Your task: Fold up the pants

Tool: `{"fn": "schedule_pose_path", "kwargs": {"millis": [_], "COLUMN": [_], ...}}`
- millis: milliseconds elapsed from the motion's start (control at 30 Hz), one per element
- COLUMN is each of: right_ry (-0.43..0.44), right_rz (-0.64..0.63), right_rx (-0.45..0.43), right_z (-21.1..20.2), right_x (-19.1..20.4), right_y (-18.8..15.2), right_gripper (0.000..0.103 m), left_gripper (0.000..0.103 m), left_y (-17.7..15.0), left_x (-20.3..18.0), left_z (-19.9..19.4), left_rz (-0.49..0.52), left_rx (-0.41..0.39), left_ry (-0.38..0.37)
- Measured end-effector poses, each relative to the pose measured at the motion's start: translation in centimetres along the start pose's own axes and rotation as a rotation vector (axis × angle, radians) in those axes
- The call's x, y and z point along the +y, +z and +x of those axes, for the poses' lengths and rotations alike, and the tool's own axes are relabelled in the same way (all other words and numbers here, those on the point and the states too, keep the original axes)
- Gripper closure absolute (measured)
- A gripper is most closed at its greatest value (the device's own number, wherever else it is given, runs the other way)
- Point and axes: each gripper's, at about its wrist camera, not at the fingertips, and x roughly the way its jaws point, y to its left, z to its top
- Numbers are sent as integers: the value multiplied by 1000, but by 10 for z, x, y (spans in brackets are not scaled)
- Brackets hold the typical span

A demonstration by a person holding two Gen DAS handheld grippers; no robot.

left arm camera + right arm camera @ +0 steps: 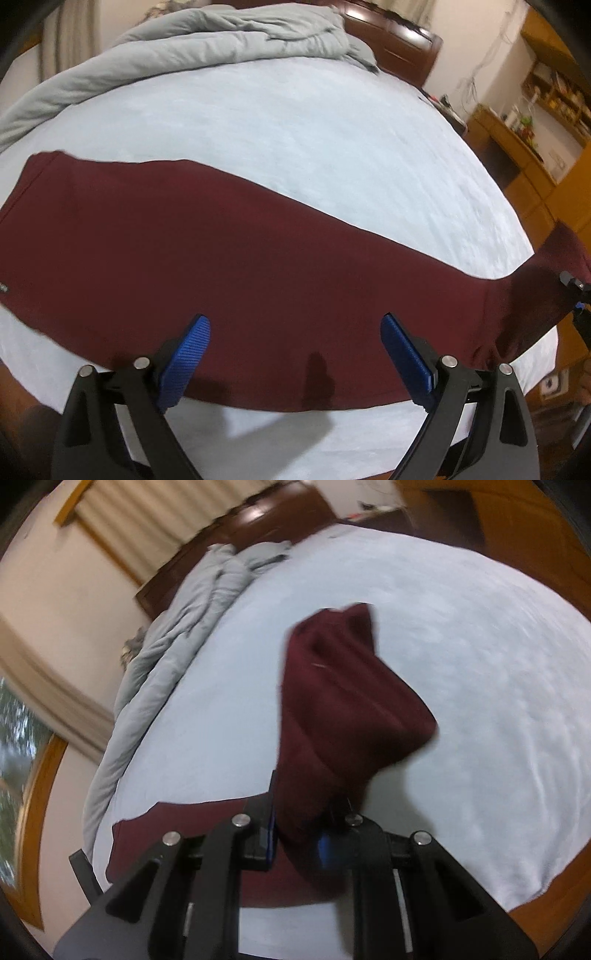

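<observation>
- Blue ribbed pads line the left gripper (295, 347), and its jaws stand spread wide with nothing between them, hovering just above the near edge of the pants (207, 251).
- Beneath and ahead of that gripper the maroon pants lie flat in a long band across the pale blue bed sheet (314, 129), one end reaching far off to its left.
- Off to its right the cloth narrows and lifts from the sheet, rising to the right gripper (574, 291), of which only a black tip shows at the frame's edge.
- Seen from its own camera, the right gripper (297, 843) is clamped tight on a bunch of the pants (332, 709), its blue pads nearly hidden by fabric.
- Out from those jaws the held end stands up and flops forward in loose folds; the picture is blurred.
- Below and to the left of the right gripper, the rest of the garment lies flat on the sheet.
- Farther out, a grey duvet (229, 44) is heaped along the far side of the bed against a dark wooden headboard (399, 40).
- Beyond the bed, to the right, stand wooden shelves (546, 110) with small items I can't make out.
</observation>
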Motion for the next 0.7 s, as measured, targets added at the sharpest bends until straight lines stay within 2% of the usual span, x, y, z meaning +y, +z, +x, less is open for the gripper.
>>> {"fn": "schedule_pose_path", "kwargs": {"millis": [167, 333, 700], "right_ry": [-5, 10, 47], "right_rz": [-103, -169, -316], "right_rx": [32, 85, 214], "right_z": [27, 53, 123], "right_x": [64, 111, 204], "right_y": [-7, -20, -76], "right_gripper": [88, 88, 88], "left_gripper": [9, 9, 9], "left_y": [-2, -5, -6], "left_x": [27, 61, 99], "left_z": [-11, -23, -40], "left_rz": [-58, -104, -187], "left_rx": [-12, -21, -49], "left_ry": [-1, -9, -16]}}
